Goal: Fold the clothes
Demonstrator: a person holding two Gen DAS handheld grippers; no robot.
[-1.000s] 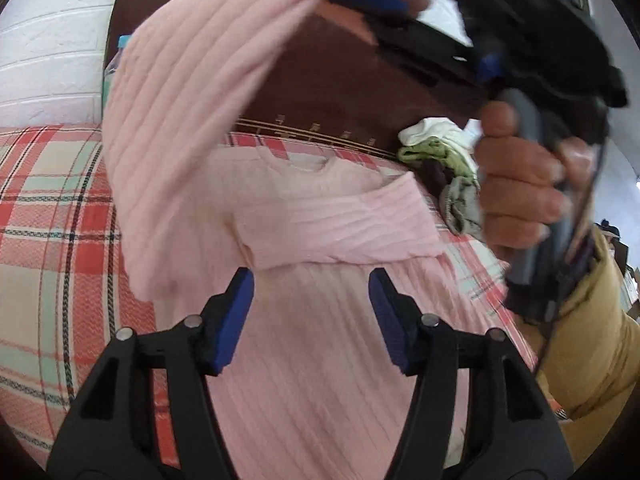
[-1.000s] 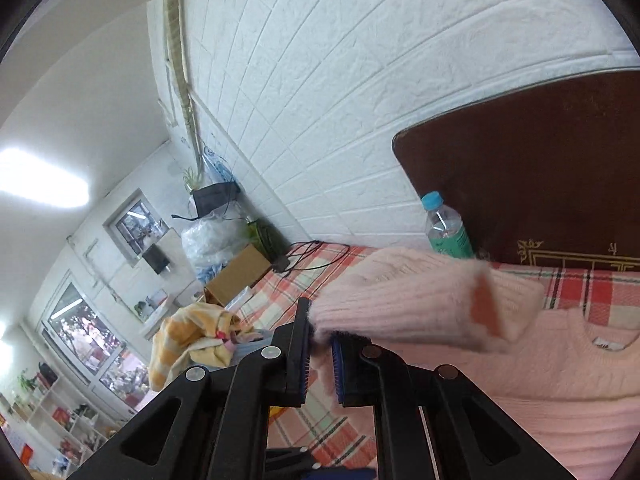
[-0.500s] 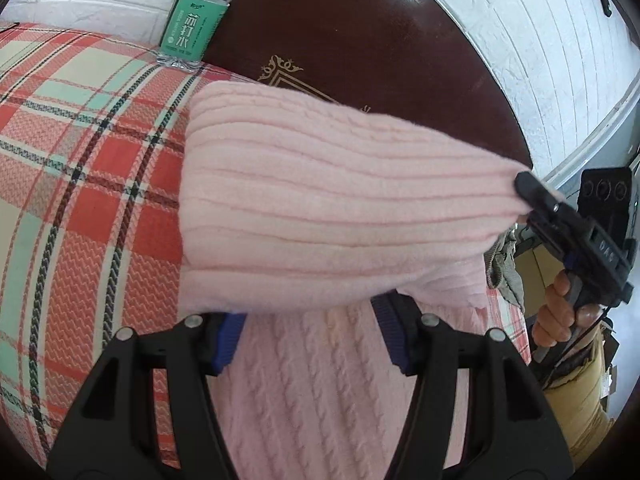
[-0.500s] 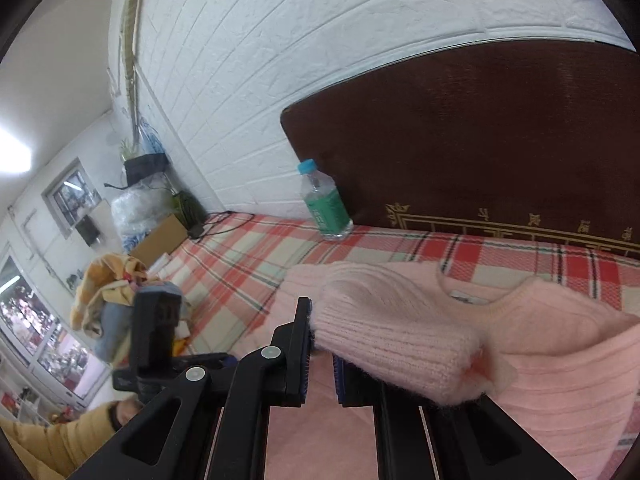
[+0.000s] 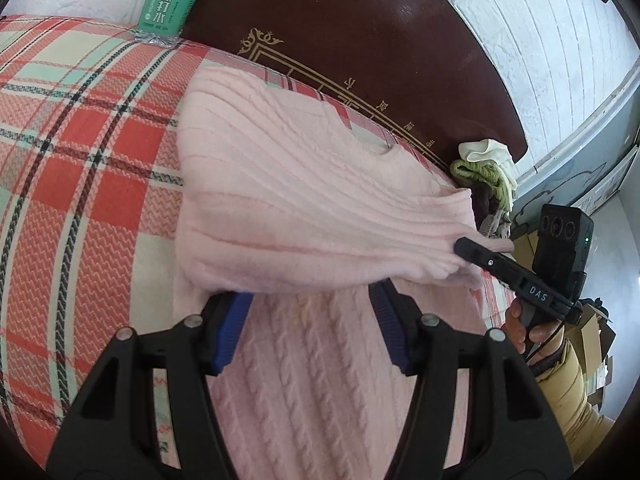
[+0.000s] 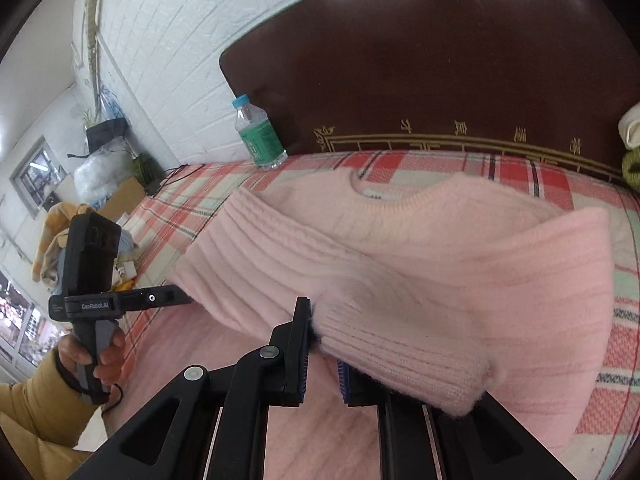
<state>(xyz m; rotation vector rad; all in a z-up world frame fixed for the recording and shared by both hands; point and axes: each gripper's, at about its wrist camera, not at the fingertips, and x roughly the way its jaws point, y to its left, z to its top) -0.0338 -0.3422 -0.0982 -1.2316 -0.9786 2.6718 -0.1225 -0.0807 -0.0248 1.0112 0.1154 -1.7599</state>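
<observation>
A pink cable-knit sweater [image 5: 304,364] lies flat on the plaid bed, neck toward the headboard; it also shows in the right wrist view [image 6: 400,216]. Its left sleeve [image 5: 304,216] is stretched across the chest. My right gripper [image 6: 322,344] is shut on the sleeve's cuff [image 6: 400,344]; it shows from the side in the left wrist view [image 5: 472,250]. My left gripper [image 5: 308,320] is open, its blue pads [image 5: 230,328] just under the sleeve's lower edge, over the sweater body. It also shows at the left of the right wrist view [image 6: 176,294].
A dark brown headboard [image 5: 360,24] closes the far edge. A water bottle [image 5: 168,4] stands at its left end. Crumpled clothes [image 5: 486,172] lie at its right end. The plaid sheet [image 5: 80,168] spreads left of the sweater. Boxes and clutter [image 6: 92,188] sit beside the bed.
My right gripper has carried the sleeve down and across the chest, from high in the air to just above the sweater. My left gripper stayed open and moved closer under the sleeve.
</observation>
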